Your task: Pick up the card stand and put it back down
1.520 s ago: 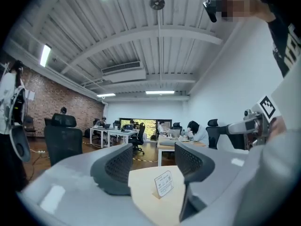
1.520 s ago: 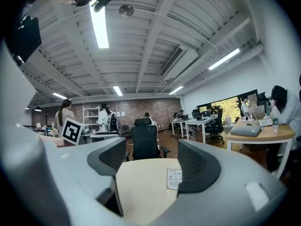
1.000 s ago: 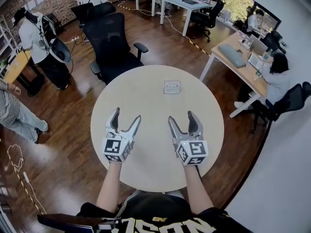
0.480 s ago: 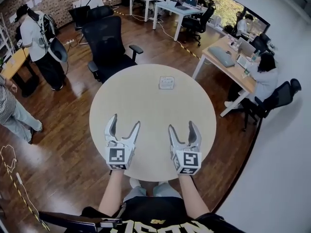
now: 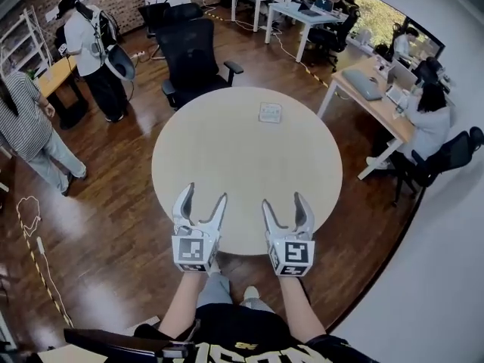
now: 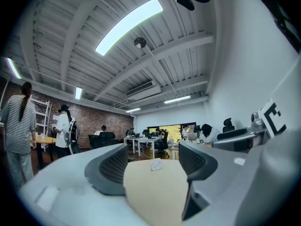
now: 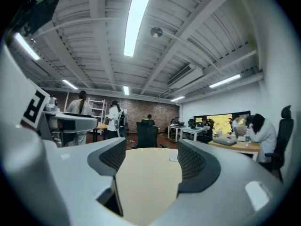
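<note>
Two claws, one card stand, one round worktop [image 5: 242,157], pale and bare-topped.

1. Left claw [image 5: 204,195]: held level over the worktop's near edge, left of its middle. Jaws spread, having just narrowed a little. Only bare worktop shows between them. Its marker cube sits at the worktop's near rim.

2. Right claw [image 5: 283,201]: held level over the worktop's near edge, right of its middle and beside the left claw. Jaws spread, gripping nothing.

3. Card stand [image 5: 270,113]: small and white, standing on the worktop close to its far edge, slightly right of the middle. It is well apart from both claws and touched by neither.

4. Black office chair [image 5: 193,63]: just beyond the worktop's far-left edge, on the wooden floor.

5. Persons, three noted: one in a striped top [image 5: 26,127] and one in a white top with a backpack [image 5: 87,36] stand left of the worktop. One sits at a long desk [image 5: 370,89] right of the worktop.
</note>
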A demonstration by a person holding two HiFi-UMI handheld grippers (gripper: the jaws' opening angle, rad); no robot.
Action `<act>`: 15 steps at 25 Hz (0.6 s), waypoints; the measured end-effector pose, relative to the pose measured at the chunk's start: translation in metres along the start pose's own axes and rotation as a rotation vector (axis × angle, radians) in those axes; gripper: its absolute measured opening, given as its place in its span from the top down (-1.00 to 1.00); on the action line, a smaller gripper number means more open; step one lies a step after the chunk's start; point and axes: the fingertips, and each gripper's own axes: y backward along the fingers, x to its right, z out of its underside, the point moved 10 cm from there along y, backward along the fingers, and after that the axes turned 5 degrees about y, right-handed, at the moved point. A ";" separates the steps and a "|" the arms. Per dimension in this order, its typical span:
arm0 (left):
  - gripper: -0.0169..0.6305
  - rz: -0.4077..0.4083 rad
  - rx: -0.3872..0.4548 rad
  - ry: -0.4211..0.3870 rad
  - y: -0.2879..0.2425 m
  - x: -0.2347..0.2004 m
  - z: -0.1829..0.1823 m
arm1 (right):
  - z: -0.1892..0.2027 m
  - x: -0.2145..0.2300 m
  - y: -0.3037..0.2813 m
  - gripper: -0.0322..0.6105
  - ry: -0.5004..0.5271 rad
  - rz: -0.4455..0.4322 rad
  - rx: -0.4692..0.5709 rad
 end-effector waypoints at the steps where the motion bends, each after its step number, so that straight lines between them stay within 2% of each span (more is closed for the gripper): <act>1: -0.10 -0.008 -0.021 0.015 0.009 0.010 0.002 | 0.003 0.004 0.012 -0.18 -0.032 0.025 -0.014; 4: -0.10 -0.017 -0.052 0.033 0.028 0.020 -0.001 | 0.006 0.010 0.040 -0.12 -0.066 0.066 -0.023; 9: -0.11 0.000 0.010 -0.006 0.026 0.009 -0.021 | -0.018 0.018 0.053 -0.12 -0.012 0.116 0.024; 15: -0.11 0.003 0.037 -0.020 0.039 0.007 -0.027 | -0.037 -0.002 0.055 -0.13 0.034 0.088 -0.008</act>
